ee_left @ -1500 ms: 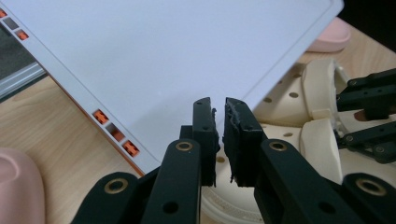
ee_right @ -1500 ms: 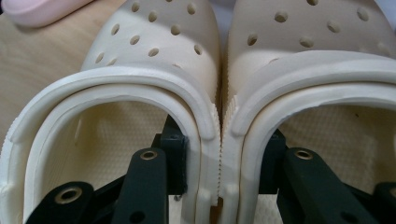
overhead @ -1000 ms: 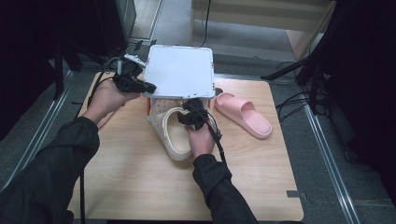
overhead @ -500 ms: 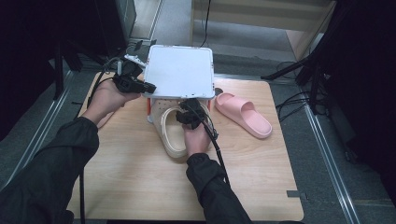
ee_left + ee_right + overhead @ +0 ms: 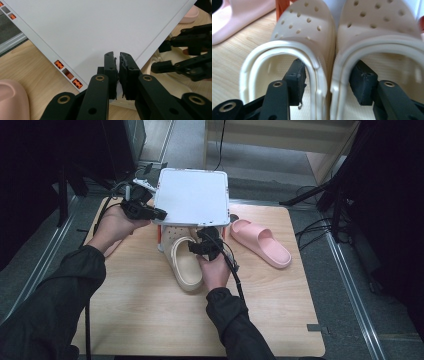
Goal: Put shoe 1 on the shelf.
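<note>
Left claw (image 5: 117, 75) clenched on white rack (image 5: 192, 195) edge; right claw (image 5: 329, 87) just opening, straddling cream clogs (image 5: 332, 50), pads loose.

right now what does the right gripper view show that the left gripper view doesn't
Right gripper view alone: two cream clogs side by side, one jaw of the right gripper inside each; the jaws have just been opening, the adjoining clog walls between them.

Left gripper view alone: the left gripper shut on the edge of the white shelf top, with orange clips along its rim.

Both: a pink slide on the wooden table.
</note>
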A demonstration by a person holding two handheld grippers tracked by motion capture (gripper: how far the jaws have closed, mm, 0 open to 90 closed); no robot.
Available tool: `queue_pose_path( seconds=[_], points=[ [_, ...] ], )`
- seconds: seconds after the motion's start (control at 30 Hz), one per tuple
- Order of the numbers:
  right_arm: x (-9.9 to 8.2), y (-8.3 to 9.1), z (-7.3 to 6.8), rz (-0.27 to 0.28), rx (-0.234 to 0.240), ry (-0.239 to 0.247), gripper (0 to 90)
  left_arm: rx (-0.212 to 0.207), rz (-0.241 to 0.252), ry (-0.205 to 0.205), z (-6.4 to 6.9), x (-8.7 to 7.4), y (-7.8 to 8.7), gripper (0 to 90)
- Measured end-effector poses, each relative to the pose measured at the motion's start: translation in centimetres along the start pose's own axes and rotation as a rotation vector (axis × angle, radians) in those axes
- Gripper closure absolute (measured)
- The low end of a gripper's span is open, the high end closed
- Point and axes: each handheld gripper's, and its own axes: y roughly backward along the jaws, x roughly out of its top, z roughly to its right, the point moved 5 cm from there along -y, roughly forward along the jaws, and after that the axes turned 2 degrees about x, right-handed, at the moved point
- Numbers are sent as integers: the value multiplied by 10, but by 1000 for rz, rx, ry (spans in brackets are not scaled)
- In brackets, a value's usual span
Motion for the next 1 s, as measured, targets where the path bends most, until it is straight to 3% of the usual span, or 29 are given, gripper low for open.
queue_pose_path(
  seconds=[0.2, 0.43, 0.53, 0.7, 1.0],
  points=[
    [-5, 23, 1, 6, 27, 34, 536, 0, -5, 3, 0, 0, 0, 838],
    [-23, 51, -9, -7, 58, 114, 694, 15, -19, -2, 0, 1, 0, 850],
    [-32, 57, -11, -12, 76, 127, 738, 17, -21, 0, 1, 2, 0, 851],
    [-50, 66, -18, -24, 137, 100, 800, 17, -16, 2, 0, 1, 0, 859],
    [-80, 80, -26, -32, 147, 163, 898, 18, -16, 16, 0, 1, 0, 861]
  ],
)
